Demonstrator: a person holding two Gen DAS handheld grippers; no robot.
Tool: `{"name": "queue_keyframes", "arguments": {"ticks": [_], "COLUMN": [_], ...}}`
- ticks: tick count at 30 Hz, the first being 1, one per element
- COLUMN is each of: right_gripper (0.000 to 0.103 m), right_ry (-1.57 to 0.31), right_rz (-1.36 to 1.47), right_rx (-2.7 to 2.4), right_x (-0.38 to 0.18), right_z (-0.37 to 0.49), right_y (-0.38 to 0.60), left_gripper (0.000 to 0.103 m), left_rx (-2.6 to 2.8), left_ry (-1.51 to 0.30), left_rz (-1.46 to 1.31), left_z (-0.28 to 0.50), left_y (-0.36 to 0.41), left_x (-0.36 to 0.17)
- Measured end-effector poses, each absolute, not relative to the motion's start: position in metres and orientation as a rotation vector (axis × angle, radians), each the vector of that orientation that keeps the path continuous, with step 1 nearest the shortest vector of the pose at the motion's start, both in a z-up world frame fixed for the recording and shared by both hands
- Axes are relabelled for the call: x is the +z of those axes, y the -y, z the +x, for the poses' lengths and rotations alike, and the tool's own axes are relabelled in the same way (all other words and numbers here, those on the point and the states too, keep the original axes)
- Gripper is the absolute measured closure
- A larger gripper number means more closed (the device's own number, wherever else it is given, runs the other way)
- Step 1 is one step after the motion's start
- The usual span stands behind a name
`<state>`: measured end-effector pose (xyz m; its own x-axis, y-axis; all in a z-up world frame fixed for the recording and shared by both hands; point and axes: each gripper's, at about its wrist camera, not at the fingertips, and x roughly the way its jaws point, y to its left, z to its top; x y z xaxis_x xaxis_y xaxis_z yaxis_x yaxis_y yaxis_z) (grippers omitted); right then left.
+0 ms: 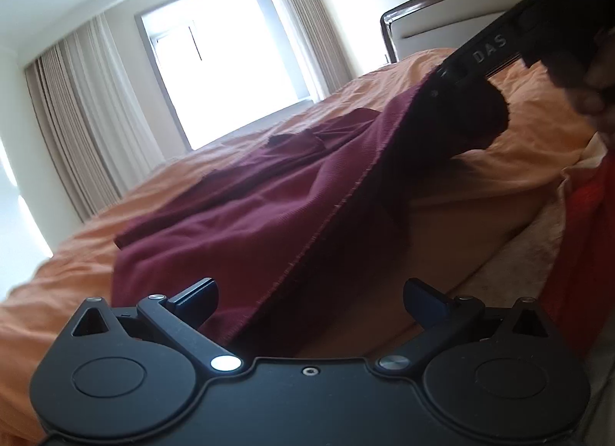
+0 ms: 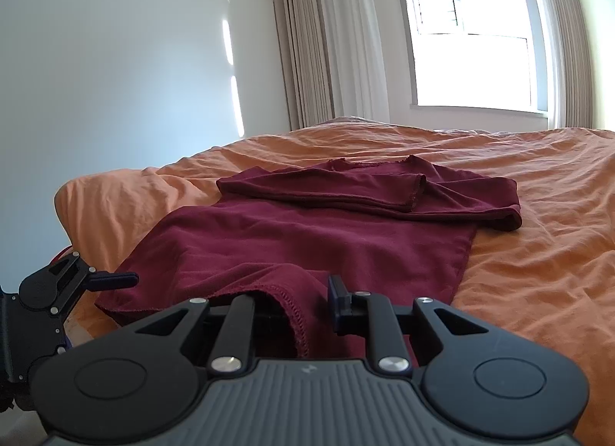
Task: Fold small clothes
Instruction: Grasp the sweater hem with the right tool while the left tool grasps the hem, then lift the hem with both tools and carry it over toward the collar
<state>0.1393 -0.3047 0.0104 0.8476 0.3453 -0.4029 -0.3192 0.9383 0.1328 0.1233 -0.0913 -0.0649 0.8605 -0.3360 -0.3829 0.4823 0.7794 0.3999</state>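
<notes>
One maroon shirt (image 2: 307,238) on orange bed (image 2: 538,215): right gripper (image 2: 300,307) jaws clamp its hem; left-wrist view alone shows headboard (image 1: 423,15); left gripper (image 1: 311,303) jaws wide, empty.

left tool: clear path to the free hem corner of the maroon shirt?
Probably yes. The left tool is open and empty, the maroon shirt hem lies just ahead of it, nothing between. The right tool pinches the other corner, off to the side.

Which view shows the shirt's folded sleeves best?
The right wrist view: both folded sleeves lie in plain sight across the maroon shirt. The left wrist view shows them small and blurred behind the lifted hem.
</notes>
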Motion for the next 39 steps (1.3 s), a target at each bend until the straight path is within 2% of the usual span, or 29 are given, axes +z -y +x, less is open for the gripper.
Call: {"name": "queue_keyframes", "arguments": {"ticks": [6, 9, 12, 13, 17, 19, 25, 33, 39], "right_gripper": [0.081, 0.081, 0.08, 0.076, 0.07, 0.055, 0.029, 0.022, 0.02], "right_ry": [-0.432, -0.432, -0.428, -0.426, -0.422, -0.419, -0.366, -0.218, -0.135], "right_rz": [0.067, 0.047, 0.001, -0.021, -0.098, -0.138, -0.316, -0.654, -0.713], "right_rx": [0.349, 0.348, 0.34, 0.335, 0.323, 0.313, 0.297, 0.173, 0.143], "right_x": [0.011, 0.009, 0.006, 0.005, -0.001, -0.005, -0.025, -0.07, -0.08], "right_z": [0.139, 0.138, 0.134, 0.131, 0.122, 0.117, 0.101, 0.091, 0.085], "right_y": [0.306, 0.303, 0.298, 0.296, 0.287, 0.282, 0.25, 0.195, 0.175], "left_gripper": [0.008, 0.02, 0.038, 0.05, 0.08, 0.085, 0.088, 0.089, 0.089], "left_rx": [-0.421, -0.43, -0.425, -0.432, -0.481, -0.493, -0.489, -0.488, -0.478], "left_ry": [-0.27, -0.27, -0.27, -0.277, -0.322, -0.333, -0.373, -0.447, -0.462], "left_rz": [0.525, 0.49, 0.463, 0.447, 0.353, 0.321, 0.261, 0.172, 0.146], "left_z": [0.127, 0.125, 0.126, 0.127, 0.142, 0.15, 0.173, 0.198, 0.206], "left_y": [0.079, 0.071, 0.064, 0.062, 0.054, 0.052, 0.052, 0.047, 0.044], "left_x": [-0.061, -0.056, -0.051, -0.048, -0.033, -0.026, -0.003, 0.018, 0.024]}}
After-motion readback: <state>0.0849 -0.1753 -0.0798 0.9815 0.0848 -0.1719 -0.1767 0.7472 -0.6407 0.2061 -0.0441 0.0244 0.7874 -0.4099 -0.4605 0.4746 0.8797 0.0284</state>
